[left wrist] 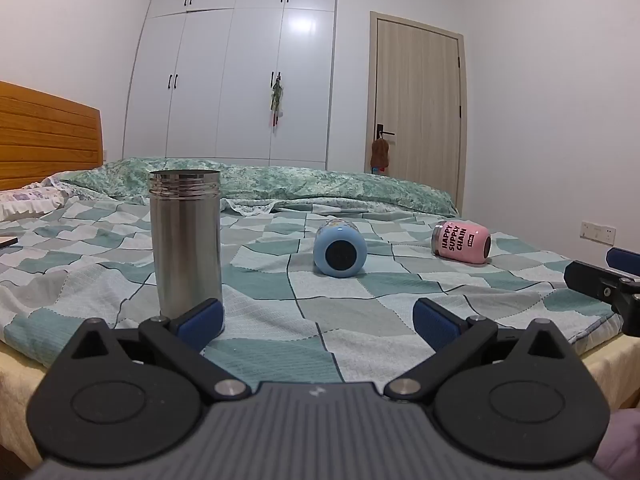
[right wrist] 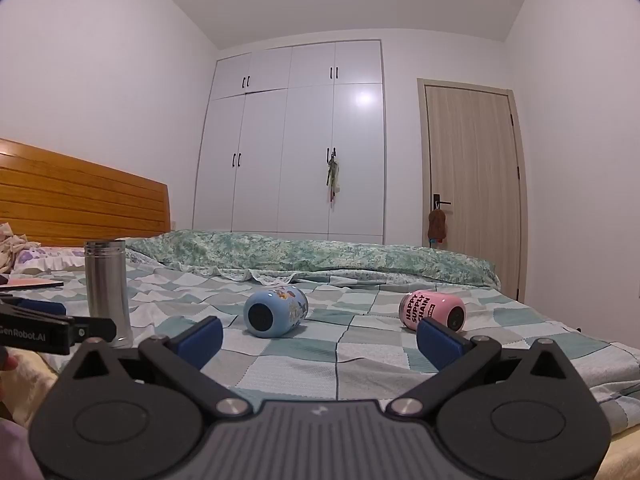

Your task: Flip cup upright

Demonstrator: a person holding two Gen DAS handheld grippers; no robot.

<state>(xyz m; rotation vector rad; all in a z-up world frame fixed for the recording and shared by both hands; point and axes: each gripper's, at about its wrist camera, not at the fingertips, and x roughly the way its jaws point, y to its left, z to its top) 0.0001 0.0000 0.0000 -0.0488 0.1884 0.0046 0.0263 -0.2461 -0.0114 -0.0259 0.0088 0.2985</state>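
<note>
Two cups lie toppled beside the upright steel cup (left wrist: 186, 246): blue cup (left wrist: 339, 249) nearest, pink cup (left wrist: 461, 243) beyond; left gripper (left wrist: 318, 322) and right gripper (right wrist: 319, 336) wait, jaws apart, empty, ready to grasp.

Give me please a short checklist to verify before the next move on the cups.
1. Steel cup stands upright: ok.
2. Blue cup is upright: not ok, it lies on its side.
3. Pink cup is upright: not ok, also on its side.
4. Left gripper open and holding nothing: ok.
5. Right gripper open and holding nothing: ok.
6. Which lying cup comes first: cannot tell.
</note>
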